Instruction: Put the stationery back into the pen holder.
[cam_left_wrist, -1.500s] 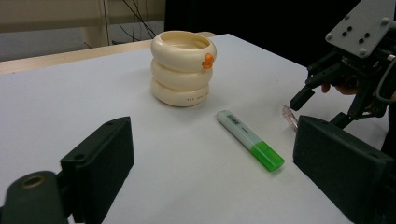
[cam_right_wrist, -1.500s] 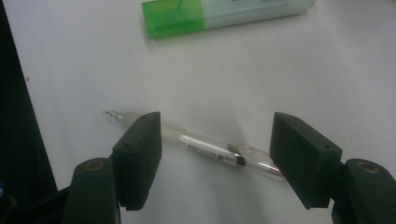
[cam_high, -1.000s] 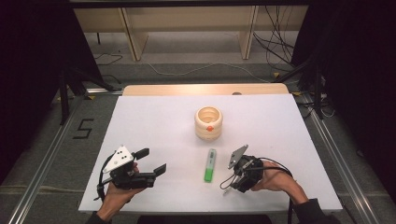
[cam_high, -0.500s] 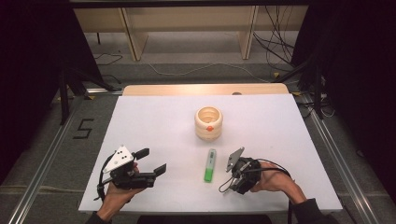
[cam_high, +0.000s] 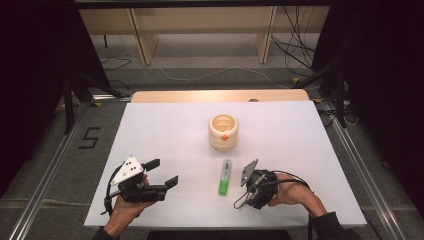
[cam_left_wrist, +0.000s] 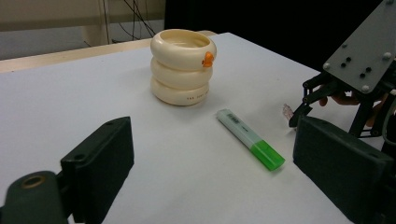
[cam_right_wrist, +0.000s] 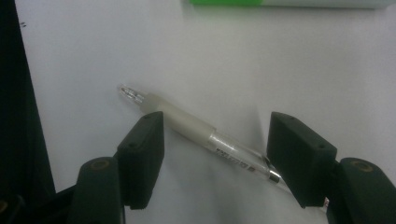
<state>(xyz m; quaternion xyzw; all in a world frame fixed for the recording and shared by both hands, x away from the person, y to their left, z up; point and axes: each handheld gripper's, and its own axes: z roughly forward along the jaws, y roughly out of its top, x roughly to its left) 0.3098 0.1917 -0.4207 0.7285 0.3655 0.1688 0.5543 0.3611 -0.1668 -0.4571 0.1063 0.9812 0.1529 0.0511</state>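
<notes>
A clear pen (cam_right_wrist: 205, 135) lies on the white table (cam_high: 165, 130), and its tip (cam_left_wrist: 287, 111) pokes out under my right gripper. That gripper (cam_high: 251, 188) (cam_right_wrist: 215, 154) points down at the table. It is open, with one jaw on each side of the pen. Just left of it lies a green highlighter (cam_high: 224, 176) (cam_left_wrist: 250, 137) (cam_right_wrist: 280, 2). Beyond the highlighter stands a cream ringed cup (cam_high: 223, 131) (cam_left_wrist: 183, 65) with an orange spot. At the front left, my left gripper (cam_high: 162, 172) (cam_left_wrist: 210, 172) is open and holds nothing, aimed at the highlighter.
A wooden strip (cam_high: 215, 96) runs along the table's far edge. Cables (cam_high: 300, 55) and shelf legs lie on the floor beyond it. A "5" mark (cam_high: 90, 137) is on the floor to the left. Metal rails flank the table.
My right gripper has shifted slightly left and toward the person, lower over the pen. The left gripper, highlighter and cup have not moved.
</notes>
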